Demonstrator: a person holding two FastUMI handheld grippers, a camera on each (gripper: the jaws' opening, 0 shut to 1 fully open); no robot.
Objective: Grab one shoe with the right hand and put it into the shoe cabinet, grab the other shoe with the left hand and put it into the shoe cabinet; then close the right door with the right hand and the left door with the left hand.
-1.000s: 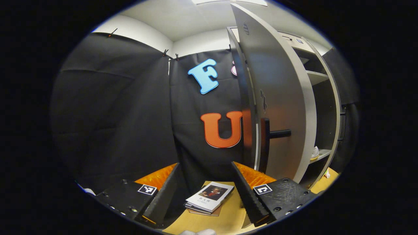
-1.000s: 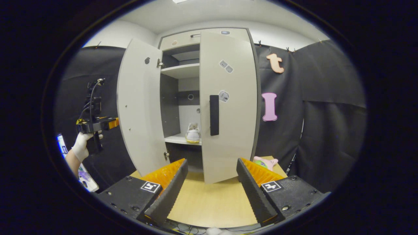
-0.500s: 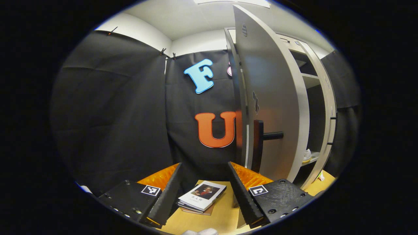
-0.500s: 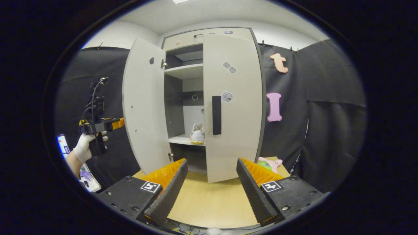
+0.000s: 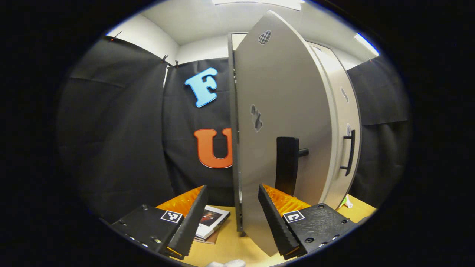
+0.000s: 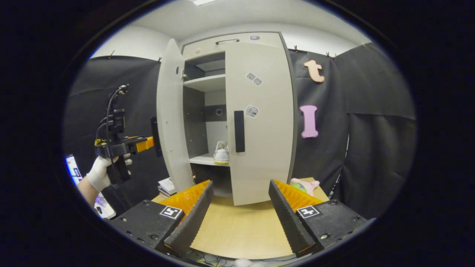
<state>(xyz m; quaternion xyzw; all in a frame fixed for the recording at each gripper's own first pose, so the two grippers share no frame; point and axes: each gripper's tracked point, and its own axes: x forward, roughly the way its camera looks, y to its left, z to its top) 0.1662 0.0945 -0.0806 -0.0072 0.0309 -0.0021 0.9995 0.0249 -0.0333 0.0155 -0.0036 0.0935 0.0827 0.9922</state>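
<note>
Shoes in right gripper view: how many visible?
1. A shoe stands on the cabinet shelf, seen through the gap between the doors. A second may be hidden behind the right door.

The worktop [image 6: 237,230] in front of me is pale wood. The shoe cabinet [image 6: 259,111] stands on its far part. On the left, near the cabinet's left door, lies a small stack of books [image 5: 211,221]. At the far right, just beside the cabinet, sits a pink plush toy [image 6: 304,185]. Inside the cabinet, a white shelf [image 6: 202,159] carries a white shoe [image 6: 221,152], standing upright.
</note>
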